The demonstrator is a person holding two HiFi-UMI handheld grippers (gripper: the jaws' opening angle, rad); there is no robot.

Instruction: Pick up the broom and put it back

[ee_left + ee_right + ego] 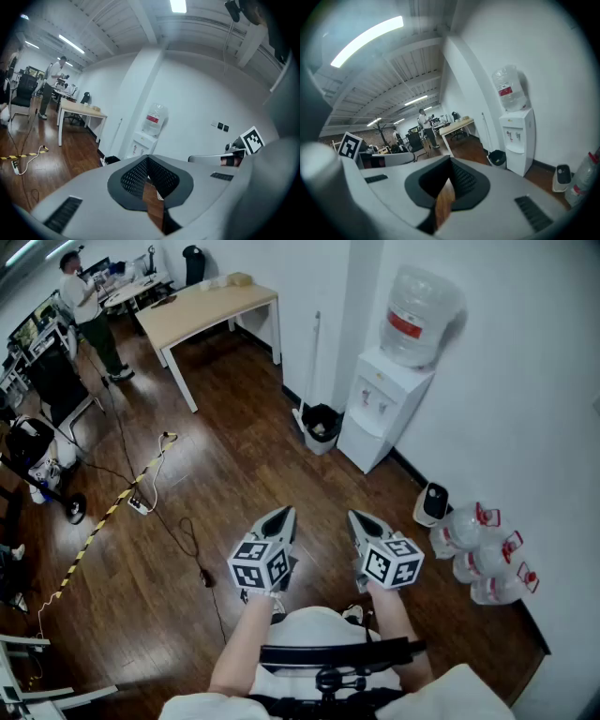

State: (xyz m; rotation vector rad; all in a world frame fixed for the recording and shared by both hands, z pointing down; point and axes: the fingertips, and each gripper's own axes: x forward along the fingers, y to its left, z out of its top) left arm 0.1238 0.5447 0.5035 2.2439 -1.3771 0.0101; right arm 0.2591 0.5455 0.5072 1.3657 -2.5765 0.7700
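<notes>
Presently, the broom stands upright against the white wall at 12 o'clock from the grippers, well apart from both. Only its thin pale handle is clear. Its foot is just beside a black bin, and whether the two touch cannot be told. The left gripper view shows the same handle against the wall, left of the water dispenser.

At 1 o'clock in the head view, the water dispenser carries an inverted bottle and stands right of the bin. At 3 o'clock, empty water bottles lie on the wooden floor by the wall, with a small white-and-black unit just beside them.

At 11 o'clock, a light-topped bench stands near the far wall. A person stands further off at 10 o'clock. Yellow-and-black tape and a cable lie on the floor at 9 o'clock.

The left gripper is closed, its jaws meeting at the tip with nothing between them. The right gripper is likewise closed and empty. Both are held side by side over the floor, angled slightly downward.
</notes>
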